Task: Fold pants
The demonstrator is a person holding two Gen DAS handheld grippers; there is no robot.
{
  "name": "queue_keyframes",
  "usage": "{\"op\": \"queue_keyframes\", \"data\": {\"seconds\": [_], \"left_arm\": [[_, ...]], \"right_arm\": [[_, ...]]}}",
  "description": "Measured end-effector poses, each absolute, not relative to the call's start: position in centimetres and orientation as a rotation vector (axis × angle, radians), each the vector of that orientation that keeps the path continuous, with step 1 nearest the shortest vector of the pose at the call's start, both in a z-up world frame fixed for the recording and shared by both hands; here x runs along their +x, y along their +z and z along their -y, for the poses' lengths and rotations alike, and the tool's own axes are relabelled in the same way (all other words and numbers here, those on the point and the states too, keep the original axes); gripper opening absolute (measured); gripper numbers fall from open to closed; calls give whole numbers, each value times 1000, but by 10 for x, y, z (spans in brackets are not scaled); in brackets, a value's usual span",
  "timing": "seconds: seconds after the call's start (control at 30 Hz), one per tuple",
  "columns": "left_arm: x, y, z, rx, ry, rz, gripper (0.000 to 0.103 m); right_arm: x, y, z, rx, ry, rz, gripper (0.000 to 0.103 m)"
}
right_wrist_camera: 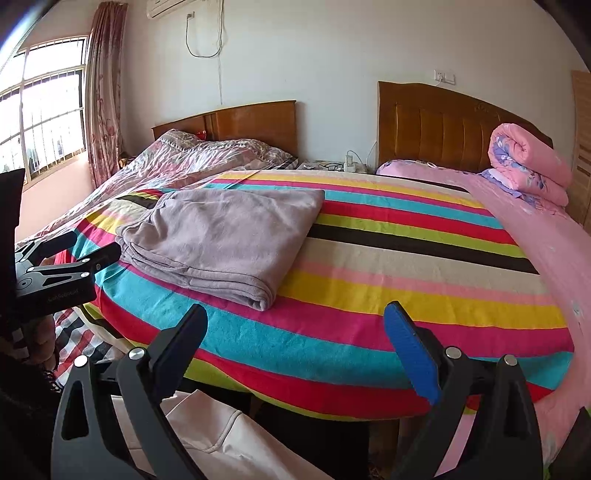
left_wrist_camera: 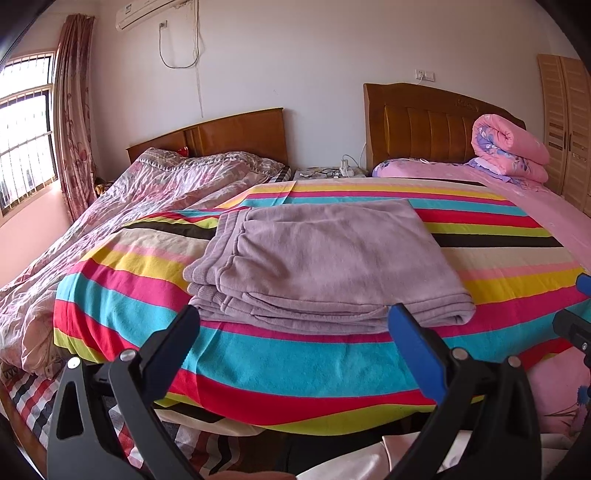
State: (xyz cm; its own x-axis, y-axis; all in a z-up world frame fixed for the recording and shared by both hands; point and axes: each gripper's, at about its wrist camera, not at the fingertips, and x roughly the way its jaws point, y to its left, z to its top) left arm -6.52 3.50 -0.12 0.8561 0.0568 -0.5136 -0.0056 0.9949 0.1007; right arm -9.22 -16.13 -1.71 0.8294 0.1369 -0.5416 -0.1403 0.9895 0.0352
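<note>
Pants (left_wrist_camera: 328, 266) lie folded, inner layers hidden, on striped blanket (left_wrist_camera: 258, 365).

A bed (left_wrist_camera: 576, 229) bears a striped blanket (left_wrist_camera: 258, 354); folded mauve pants (left_wrist_camera: 325, 266) lie on it.

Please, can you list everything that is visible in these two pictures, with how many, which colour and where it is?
pants: one, greyish lilac, folded in a stack on the striped blanket
striped blanket: one, many colours, spread over the near bed
rolled quilt: one, pink with purple flowers, far right by the headboard
pink sheet: one, right side of the bed
crumpled quilt: one, pale pink pattern, on the left bed
headboards: two, brown wood, against the wall
curtain: one, reddish floral, beside the window
wardrobe: one, light wood, far right
air conditioner: one, white, top of the wall
left gripper: open, empty, before the pants
right gripper: open, empty, over the blanket's near edge
</note>
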Motion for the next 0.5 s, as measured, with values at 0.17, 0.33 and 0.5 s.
{"op": "queue_keyframes", "data": {"seconds": [0.17, 0.33, 0.5], "left_arm": [[-65, -1, -37, 89, 31, -543, 102], [-65, -1, -38, 86, 32, -544, 102], [-65, -1, -38, 86, 31, -546, 102]], "right_arm": [[-91, -17, 159, -10, 149, -581, 92], [-90, -17, 158, -12, 150, -582, 92], [-90, -17, 158, -11, 149, -582, 92]]}}
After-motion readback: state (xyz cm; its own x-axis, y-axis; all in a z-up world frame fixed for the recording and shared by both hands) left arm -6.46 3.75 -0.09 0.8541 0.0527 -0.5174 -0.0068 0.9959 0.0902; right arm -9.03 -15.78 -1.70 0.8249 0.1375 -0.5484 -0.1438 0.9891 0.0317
